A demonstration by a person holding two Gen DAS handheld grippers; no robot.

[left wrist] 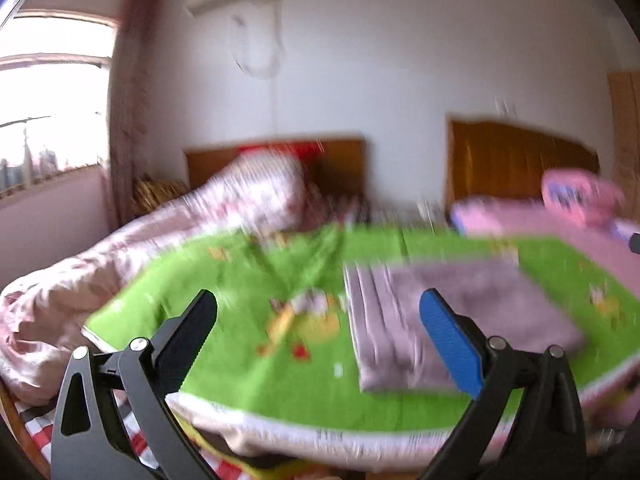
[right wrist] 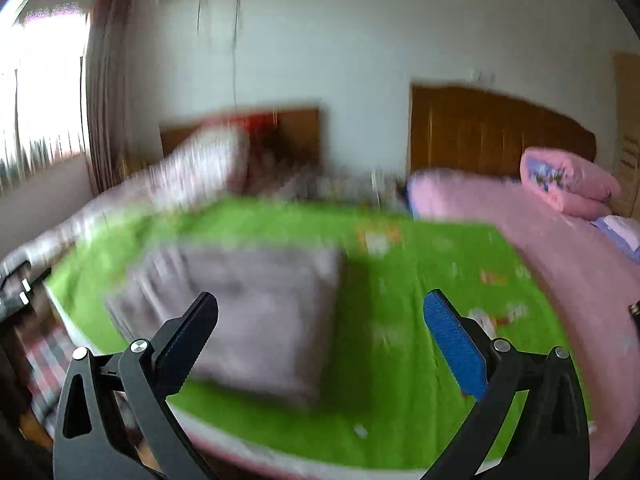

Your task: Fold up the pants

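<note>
Your left tongs (left wrist: 318, 334) and right tongs (right wrist: 320, 334) both gape empty above the folded pants (left wrist: 460, 312) on the green blanket (left wrist: 248, 280).

A green cartoon-print blanket (left wrist: 248, 280) is spread on the bed, flanked by a crumpled pink floral quilt (left wrist: 64, 292) and a folded pink quilt (right wrist: 568, 184); two wooden headboards (right wrist: 496, 132) are seen behind.
</note>
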